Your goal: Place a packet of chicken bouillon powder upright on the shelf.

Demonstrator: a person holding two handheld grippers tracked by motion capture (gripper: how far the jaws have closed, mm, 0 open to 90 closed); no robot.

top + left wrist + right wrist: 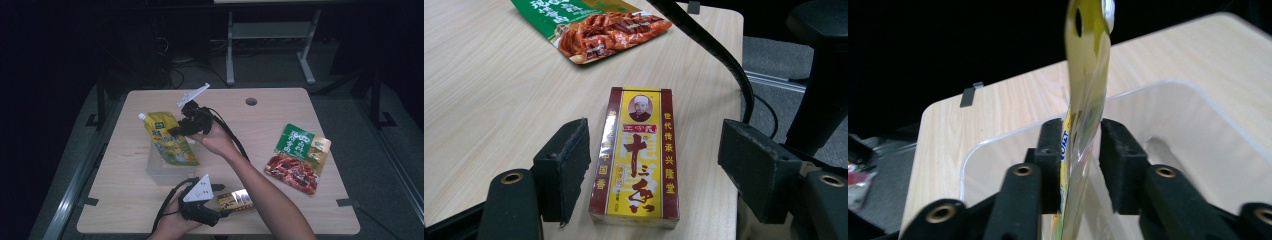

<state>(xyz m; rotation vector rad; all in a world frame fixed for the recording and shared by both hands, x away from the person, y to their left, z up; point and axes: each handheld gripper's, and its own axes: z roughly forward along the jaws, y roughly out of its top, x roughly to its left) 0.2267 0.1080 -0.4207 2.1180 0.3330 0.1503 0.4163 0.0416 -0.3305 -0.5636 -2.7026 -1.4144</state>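
A yellow spouted pouch (167, 138) hangs over a clear plastic bin (162, 172) at the table's middle. My right gripper (176, 131) is shut on the pouch's right edge; in the right gripper view the pouch (1083, 100) stands edge-on between the pads, above the bin (1193, 145). A red and yellow box (636, 155) lies flat near the table's front edge, and the same box (235, 201) lies just right of my left gripper (223, 209). That left gripper (654, 172) is open, its pads on either side of the box and apart from it.
A green and red snack packet (298, 157) lies flat at the right of the table, and this snack packet (596, 27) sits beyond the box. A round cable hole (251, 101) is at the far edge. A black cable (709, 45) crosses above the table.
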